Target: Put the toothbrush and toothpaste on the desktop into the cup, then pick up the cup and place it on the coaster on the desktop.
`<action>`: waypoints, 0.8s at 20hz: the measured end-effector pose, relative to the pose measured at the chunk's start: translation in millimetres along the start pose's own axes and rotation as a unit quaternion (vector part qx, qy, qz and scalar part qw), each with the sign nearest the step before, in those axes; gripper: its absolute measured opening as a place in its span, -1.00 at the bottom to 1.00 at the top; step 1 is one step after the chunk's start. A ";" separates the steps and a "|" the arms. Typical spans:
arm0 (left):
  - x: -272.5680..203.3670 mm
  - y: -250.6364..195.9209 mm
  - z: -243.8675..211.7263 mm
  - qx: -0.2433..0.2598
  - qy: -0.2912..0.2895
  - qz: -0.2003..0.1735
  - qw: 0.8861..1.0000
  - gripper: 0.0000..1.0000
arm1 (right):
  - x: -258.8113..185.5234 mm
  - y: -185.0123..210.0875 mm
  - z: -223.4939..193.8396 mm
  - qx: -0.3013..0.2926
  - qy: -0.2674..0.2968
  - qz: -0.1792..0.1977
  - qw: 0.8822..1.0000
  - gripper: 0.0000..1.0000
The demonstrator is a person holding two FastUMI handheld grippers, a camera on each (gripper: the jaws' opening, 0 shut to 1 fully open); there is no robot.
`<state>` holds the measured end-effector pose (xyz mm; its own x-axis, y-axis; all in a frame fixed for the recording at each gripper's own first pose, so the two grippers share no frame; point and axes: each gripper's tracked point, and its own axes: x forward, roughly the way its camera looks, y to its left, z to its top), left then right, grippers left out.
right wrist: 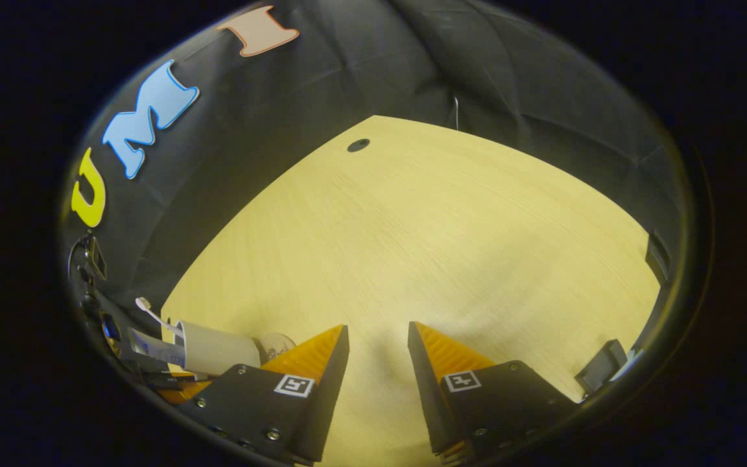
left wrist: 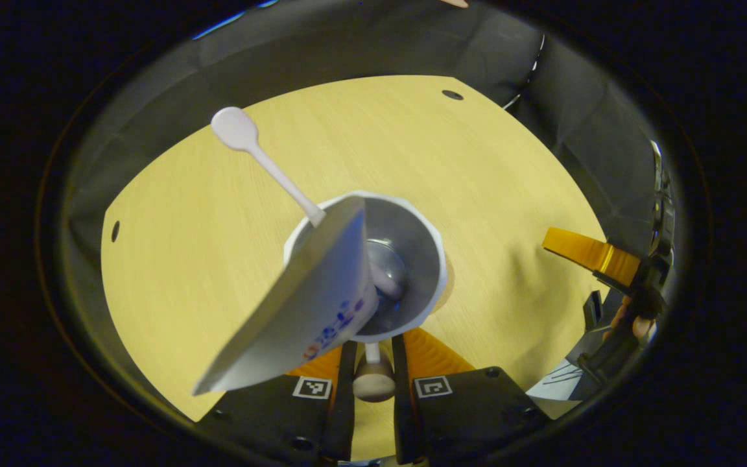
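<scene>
A white cup [left wrist: 412,259] with a grey inside stands close in front of my left gripper [left wrist: 373,353]. Its fingers are shut on the cup's handle [left wrist: 373,383]. The white toothbrush [left wrist: 263,159] leans out of the cup to the upper left, and the toothpaste tube [left wrist: 302,311] leans out toward me. In the right gripper view the cup [right wrist: 218,350] is at the lower left with a pale round thing [right wrist: 276,344], perhaps the coaster, at its base. Whether the cup touches it I cannot tell. My right gripper [right wrist: 377,337] is open over bare tabletop and appears in the left gripper view as right gripper [left wrist: 607,259].
The light wooden table [right wrist: 445,246] has cable holes [left wrist: 452,95] [right wrist: 358,144] near its far edge. Black cloth walls close in the table. A small black object [right wrist: 600,366] sits at the table's right edge. A hand [left wrist: 636,321] holds the right gripper.
</scene>
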<state>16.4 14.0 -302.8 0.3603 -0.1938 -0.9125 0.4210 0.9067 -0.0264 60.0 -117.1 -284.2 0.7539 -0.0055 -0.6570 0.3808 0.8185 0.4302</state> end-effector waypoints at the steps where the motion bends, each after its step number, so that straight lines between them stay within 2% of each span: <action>1: 2.6 -6.0 1.9 0.001 0.000 -0.002 1.000 -0.39 | -1.2 -2.8 0.0 0.002 0.000 0.000 1.000 0.16; 9: 20.5 -28.5 5.9 0.024 0.006 -0.002 1.000 -0.36 | -9.4 -23.0 4.8 0.010 0.000 -0.003 1.000 0.16; 13: 27.8 -22.3 9.1 0.037 0.006 0.017 0.999 -0.39 | -9.8 -29.9 4.6 0.009 0.004 0.000 1.000 0.16; 16: 29.5 -26.6 8.1 0.036 0.004 0.024 0.999 -0.26 | -8.7 -30.9 4.6 0.008 0.008 0.006 1.000 0.16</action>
<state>22.6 -18.8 -325.7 0.3744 -0.1479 -0.9154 0.4620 0.8857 0.0459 44.2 -145.0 -288.9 0.7499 0.0136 -0.6615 0.3808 0.8087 0.4483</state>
